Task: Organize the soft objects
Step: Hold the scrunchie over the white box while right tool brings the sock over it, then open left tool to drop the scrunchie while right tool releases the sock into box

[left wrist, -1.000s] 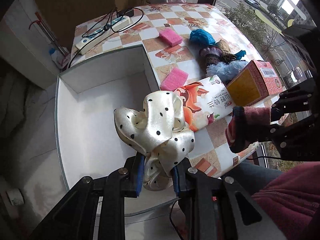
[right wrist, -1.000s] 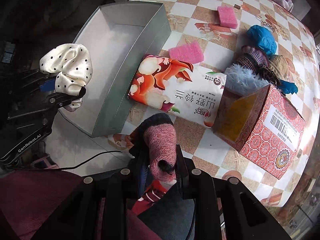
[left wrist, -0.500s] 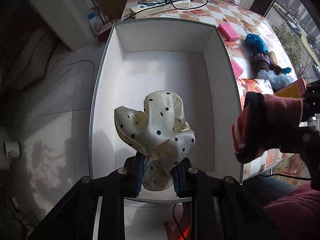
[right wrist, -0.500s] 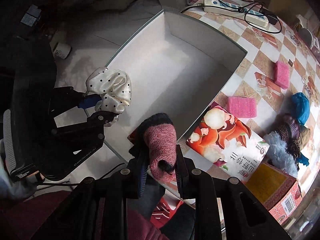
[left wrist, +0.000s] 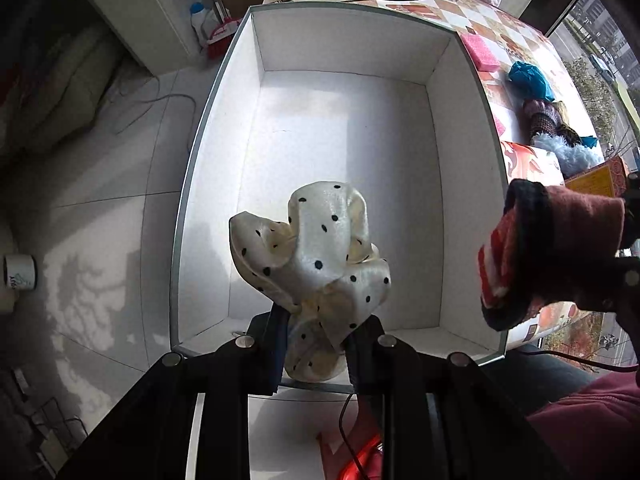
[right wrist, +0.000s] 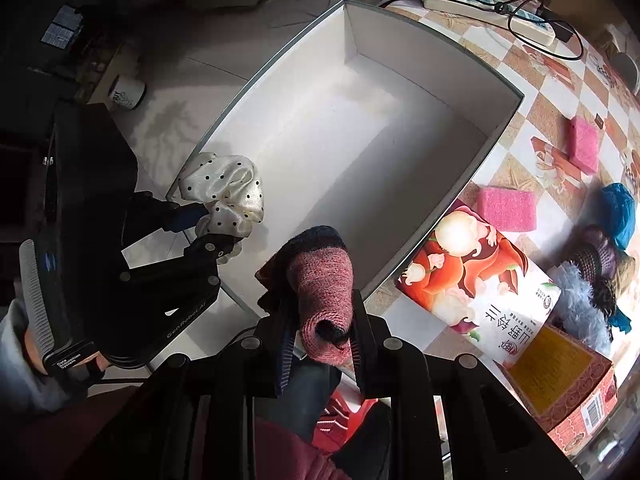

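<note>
Both soft items held above the box, ready to drop.

The left gripper (left wrist: 314, 344) pinches the scrunchie (left wrist: 316, 256) over the white box (left wrist: 344, 40); the right gripper (right wrist: 320, 344) clamps the sock (right wrist: 324, 300) above its near edge.

Checkered table (right wrist: 532, 92) carries sponges (right wrist: 507, 209), power strip (right wrist: 488, 2).

The scrunchie (left wrist: 316, 264) hangs over the box's (left wrist: 486, 96) near end, the sock (right wrist: 324, 292) just right of it.
</note>
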Action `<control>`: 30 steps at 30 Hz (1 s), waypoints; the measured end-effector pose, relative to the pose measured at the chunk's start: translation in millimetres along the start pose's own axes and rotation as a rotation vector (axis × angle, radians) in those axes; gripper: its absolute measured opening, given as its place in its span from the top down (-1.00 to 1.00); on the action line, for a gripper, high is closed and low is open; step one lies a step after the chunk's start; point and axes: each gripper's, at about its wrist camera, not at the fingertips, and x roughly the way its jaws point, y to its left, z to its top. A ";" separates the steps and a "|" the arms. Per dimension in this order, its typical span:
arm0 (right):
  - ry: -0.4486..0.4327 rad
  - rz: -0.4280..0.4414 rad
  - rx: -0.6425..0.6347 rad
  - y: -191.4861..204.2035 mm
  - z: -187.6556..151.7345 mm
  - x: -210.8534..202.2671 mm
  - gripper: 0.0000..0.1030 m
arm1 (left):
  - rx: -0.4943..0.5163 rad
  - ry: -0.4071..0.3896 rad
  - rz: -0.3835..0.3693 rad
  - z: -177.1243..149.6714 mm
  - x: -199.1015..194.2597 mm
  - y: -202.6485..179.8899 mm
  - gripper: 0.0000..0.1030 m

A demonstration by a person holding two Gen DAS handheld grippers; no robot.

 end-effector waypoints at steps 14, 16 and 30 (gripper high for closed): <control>0.004 0.006 -0.008 5.8 -0.4 5.1 0.49 | 0.012 0.014 -0.002 -7.7 4.6 0.2 0.42; 0.004 0.007 -0.007 6.2 -0.7 5.7 0.50 | 0.014 0.011 -0.001 -7.9 3.9 0.1 0.42; -0.011 0.009 -0.007 7.8 -3.6 5.8 0.49 | 0.016 -0.005 -0.006 -9.1 0.0 0.5 0.42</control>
